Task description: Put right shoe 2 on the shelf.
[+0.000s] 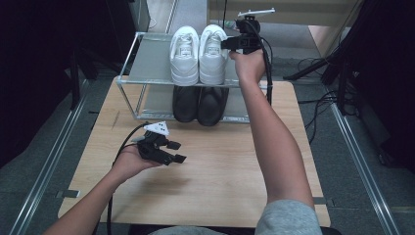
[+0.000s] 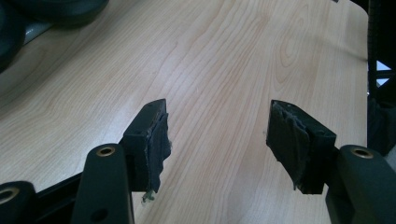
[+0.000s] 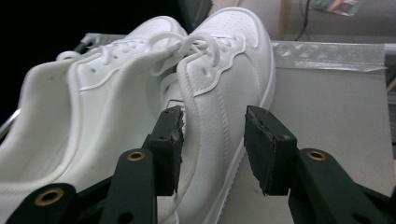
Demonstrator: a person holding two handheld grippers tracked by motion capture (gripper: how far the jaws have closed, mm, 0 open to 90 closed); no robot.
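Observation:
A pair of white sneakers stands on the top shelf of a metal shoe rack [image 1: 147,61], the left shoe [image 1: 184,56] beside the right shoe [image 1: 213,54]. My right gripper [image 1: 227,44] is at the outer side of the right shoe, open. In the right gripper view the jaws [image 3: 212,114] straddle that shoe's side wall [image 3: 229,60] near the heel without pressing on it, and the left shoe [image 3: 93,102] is next to it. My left gripper [image 1: 177,152] hovers over the wooden table [image 1: 220,166], open and empty [image 2: 217,107].
Two black shoes [image 1: 198,104] sit on the rack's lower shelf, their toes toward me, with one toe showing in the left gripper view [image 2: 60,7]. The grey shelf [image 3: 327,107] lies bare right of the white pair. Cables trail on the floor at right [image 1: 318,103].

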